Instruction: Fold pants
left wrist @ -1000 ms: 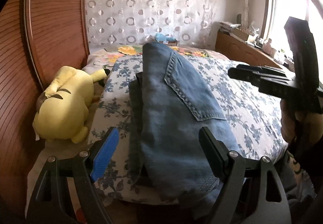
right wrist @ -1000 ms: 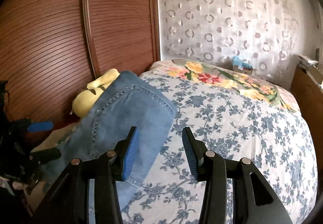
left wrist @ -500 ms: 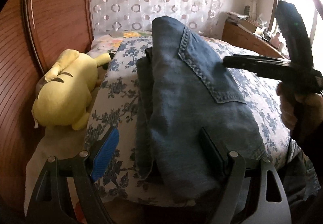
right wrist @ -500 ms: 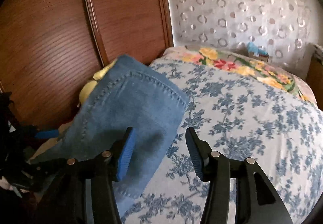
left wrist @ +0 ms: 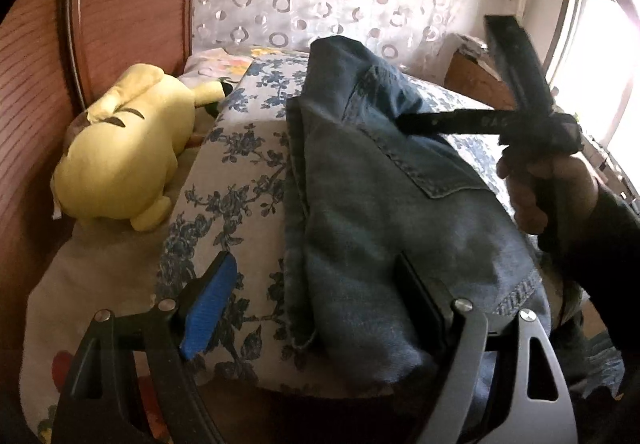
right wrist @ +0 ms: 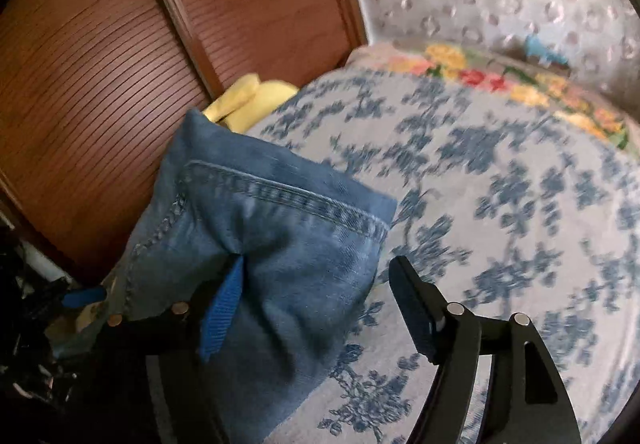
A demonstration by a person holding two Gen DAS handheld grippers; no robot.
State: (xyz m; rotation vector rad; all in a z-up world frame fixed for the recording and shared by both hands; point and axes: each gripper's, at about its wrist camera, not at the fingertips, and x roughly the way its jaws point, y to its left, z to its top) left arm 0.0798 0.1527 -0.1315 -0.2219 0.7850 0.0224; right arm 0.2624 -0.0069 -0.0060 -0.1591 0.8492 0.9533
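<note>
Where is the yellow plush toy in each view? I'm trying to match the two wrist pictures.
Left wrist view: the yellow plush toy lies at centre left, beside the bed, against the wooden wall.
Right wrist view: only a bit of it peeks out above the folded jeans, upper left of centre.
Shared landmark: the jeans on the blue-flowered bedspread.

Blue denim pants [left wrist: 384, 204], yellow plush [left wrist: 124, 152], blue-floral bedspread [right wrist: 500, 204]

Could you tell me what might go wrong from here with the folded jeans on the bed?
The jeans overhang the bed's near edge and could slide off. The right gripper's jaws are opening with denim against one pad; it could snag the fold. The left gripper straddles the loose layered edge.
</note>
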